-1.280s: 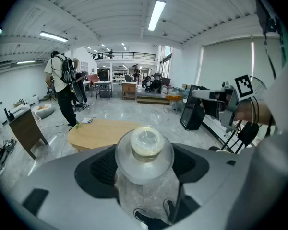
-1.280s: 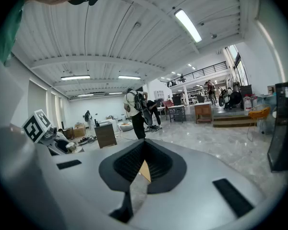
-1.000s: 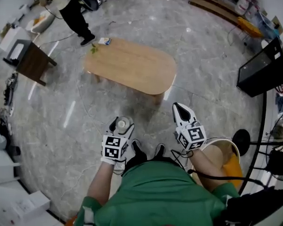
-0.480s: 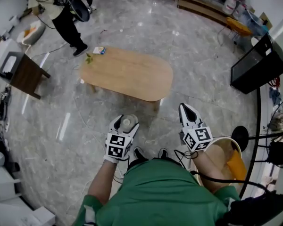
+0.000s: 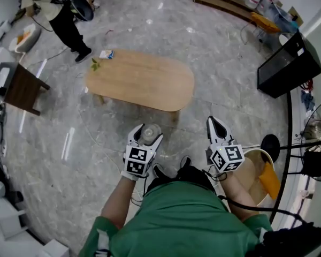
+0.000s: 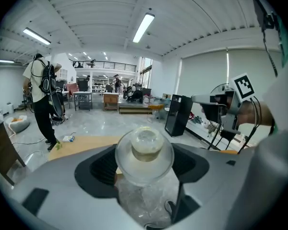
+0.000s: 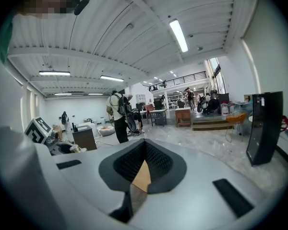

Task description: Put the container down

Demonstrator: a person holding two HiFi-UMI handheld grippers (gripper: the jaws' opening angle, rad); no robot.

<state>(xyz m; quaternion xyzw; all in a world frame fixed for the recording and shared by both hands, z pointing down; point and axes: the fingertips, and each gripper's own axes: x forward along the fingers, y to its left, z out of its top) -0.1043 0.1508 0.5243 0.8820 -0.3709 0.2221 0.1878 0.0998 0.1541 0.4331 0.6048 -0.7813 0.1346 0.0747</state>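
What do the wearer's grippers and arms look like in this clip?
Left gripper and right gripper match: white bodies, black ribbed fingers, each with a white cube of black square markers. Short green sleeves; a black cable trails by the right arm.

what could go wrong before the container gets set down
The clear round-lidded container hangs in the left tongs over the grey stone floor, short of the oval wooden table; a slip could drop it there.
Its smooth rounded wall may twist in the tongs when it touches down.
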